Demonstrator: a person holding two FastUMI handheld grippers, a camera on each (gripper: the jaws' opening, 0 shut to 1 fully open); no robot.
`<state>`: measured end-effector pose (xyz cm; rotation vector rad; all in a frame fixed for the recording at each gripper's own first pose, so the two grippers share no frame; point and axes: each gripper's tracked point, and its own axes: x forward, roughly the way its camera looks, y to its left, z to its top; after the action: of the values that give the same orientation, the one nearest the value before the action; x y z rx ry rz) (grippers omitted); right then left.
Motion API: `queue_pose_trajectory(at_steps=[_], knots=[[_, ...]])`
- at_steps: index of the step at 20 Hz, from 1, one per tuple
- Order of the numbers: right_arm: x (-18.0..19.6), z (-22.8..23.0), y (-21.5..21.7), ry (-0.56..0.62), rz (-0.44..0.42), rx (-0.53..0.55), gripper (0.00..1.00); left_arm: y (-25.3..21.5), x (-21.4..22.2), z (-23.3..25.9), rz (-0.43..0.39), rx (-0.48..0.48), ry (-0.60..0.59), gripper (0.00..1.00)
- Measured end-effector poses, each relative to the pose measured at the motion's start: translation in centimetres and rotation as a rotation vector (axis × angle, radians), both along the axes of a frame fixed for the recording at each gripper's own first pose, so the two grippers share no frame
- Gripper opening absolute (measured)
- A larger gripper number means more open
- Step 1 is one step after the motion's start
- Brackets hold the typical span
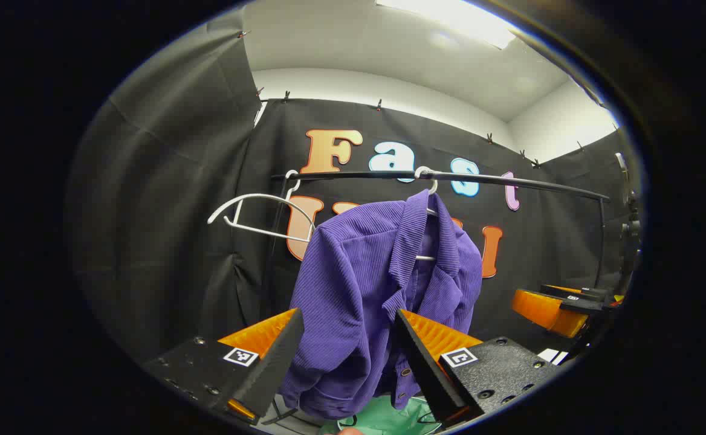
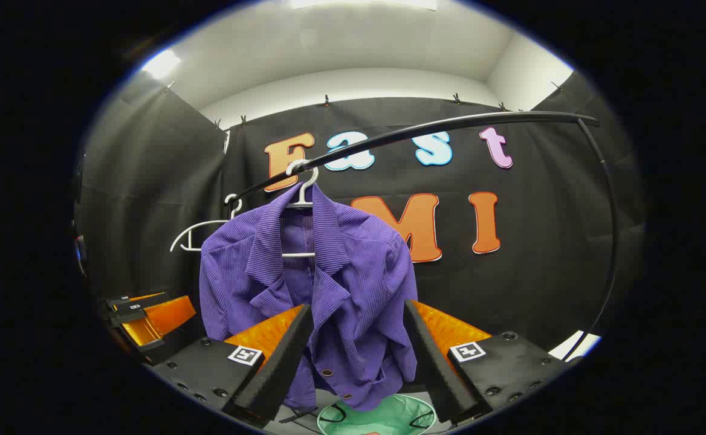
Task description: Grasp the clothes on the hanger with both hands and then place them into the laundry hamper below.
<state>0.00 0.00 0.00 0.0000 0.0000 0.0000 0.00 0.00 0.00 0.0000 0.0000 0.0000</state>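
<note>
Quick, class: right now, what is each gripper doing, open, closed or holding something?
Left gripper: jaws open, holding nothing; purple jacket hangs ahead.
Right gripper: jaws open, holding nothing.

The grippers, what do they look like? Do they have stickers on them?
Each gripper has a black, bumpy-looking body with small round screws and two long wedge-shaped fingers. The left gripper and the right gripper both carry little square black-and-white tags like tiny puzzle codes, one by each finger. No cables or sleeves can be seen.
</note>
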Motion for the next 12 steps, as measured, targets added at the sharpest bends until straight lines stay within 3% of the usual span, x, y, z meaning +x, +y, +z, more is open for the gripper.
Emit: queue_pose_trajectory(at_steps=[12], knots=[[-0.2, -0.3, -1.7, 0.008, -0.028, 0.005, 0.93, -0.8, 0.3, -0.3, -0.005, 0.005, 0.006, 0.95]])
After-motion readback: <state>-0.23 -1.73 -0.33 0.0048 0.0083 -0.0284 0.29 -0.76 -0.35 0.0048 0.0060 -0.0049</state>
